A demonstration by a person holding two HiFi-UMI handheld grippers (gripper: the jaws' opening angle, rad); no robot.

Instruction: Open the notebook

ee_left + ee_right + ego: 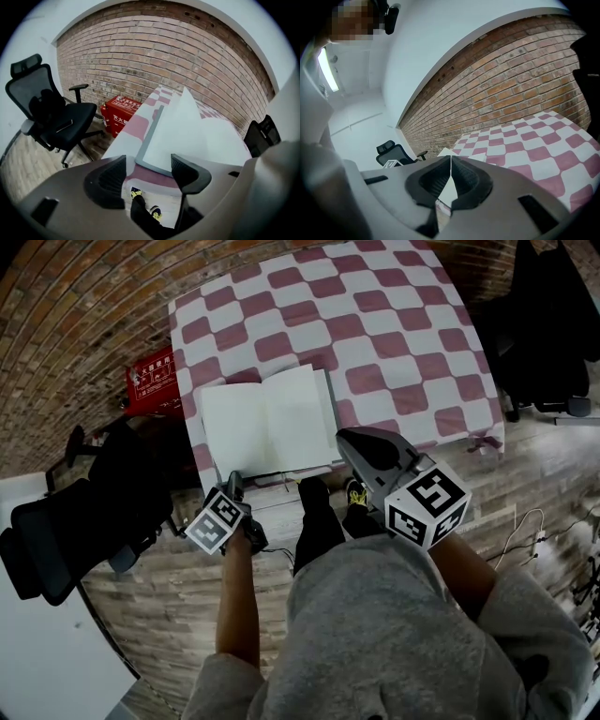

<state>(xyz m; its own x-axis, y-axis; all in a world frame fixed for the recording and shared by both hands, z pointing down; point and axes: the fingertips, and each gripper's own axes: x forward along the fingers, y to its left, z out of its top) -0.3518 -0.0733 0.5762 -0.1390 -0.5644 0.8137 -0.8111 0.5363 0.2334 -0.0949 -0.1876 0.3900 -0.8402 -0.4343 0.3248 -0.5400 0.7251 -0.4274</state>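
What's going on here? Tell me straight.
A person works two handheld grippers over a notebook that already lies open on the checkered table. The left gripper sits at its near left corner, jaws apart, gripping nothing. The right gripper is at the right page's near corner, jaws together.

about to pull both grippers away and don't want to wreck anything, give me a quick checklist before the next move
1. Notebook lying open on the checked cloth: ok.
2. Both pages flat in the head view: ok.
3. Left gripper fingers apart, not pressing the notebook: ok.
4. Right gripper fingers together, free of any page: cannot tell.
5. Room between the notebook and the cloth's near edge: not ok, it lies close to it.
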